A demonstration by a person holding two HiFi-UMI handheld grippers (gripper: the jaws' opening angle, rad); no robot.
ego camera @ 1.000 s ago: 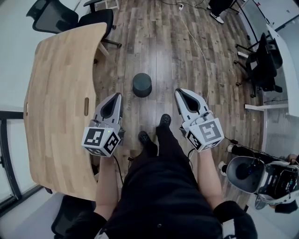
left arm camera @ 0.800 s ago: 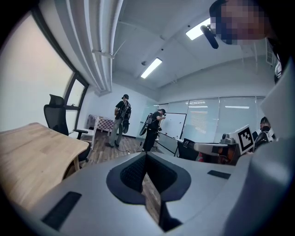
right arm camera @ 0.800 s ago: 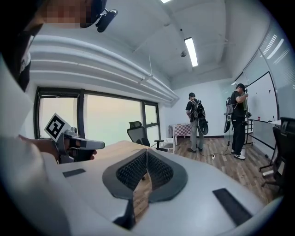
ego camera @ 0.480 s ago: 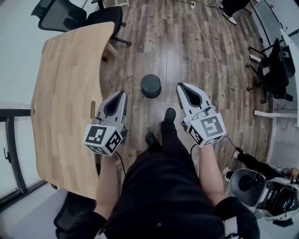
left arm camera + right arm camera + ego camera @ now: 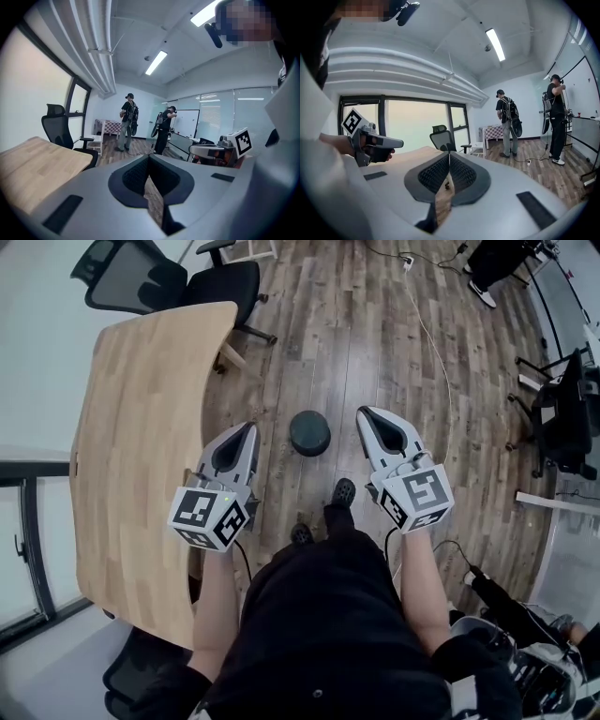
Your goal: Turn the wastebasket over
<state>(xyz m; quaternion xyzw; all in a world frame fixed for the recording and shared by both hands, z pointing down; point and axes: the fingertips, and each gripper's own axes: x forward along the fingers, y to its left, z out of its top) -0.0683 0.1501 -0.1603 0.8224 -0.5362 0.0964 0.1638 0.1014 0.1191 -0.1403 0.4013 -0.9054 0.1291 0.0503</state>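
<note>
Both tongs are shut and empty. The left tongs (image 5: 246,428) show it in their own view: the two dark pads meet at the tip with nothing pinched between them, just a sliver of floor (image 5: 375,324) showing lower down. The right tongs (image 5: 367,416) are the same, pads pressed together and gripping nothing. Neither one touches anything. They're both held out in the air in front of the person, side by side, pointing ahead.

The wastebasket (image 5: 309,432) is a dark round thing sitting on the wood floor. From the head view it sits roughly midway between the two tips, and it's clear of both. Looking straight down on it, I can't tell if it's rim up or rim down. The person's shoes (image 5: 344,491) are just behind it.

The wooden table (image 5: 141,427) is off to the left, with the left tongs just beside its edge and a black chair (image 5: 178,282) at its far end. A white cable (image 5: 433,343) runs along the floor on the right.
</note>
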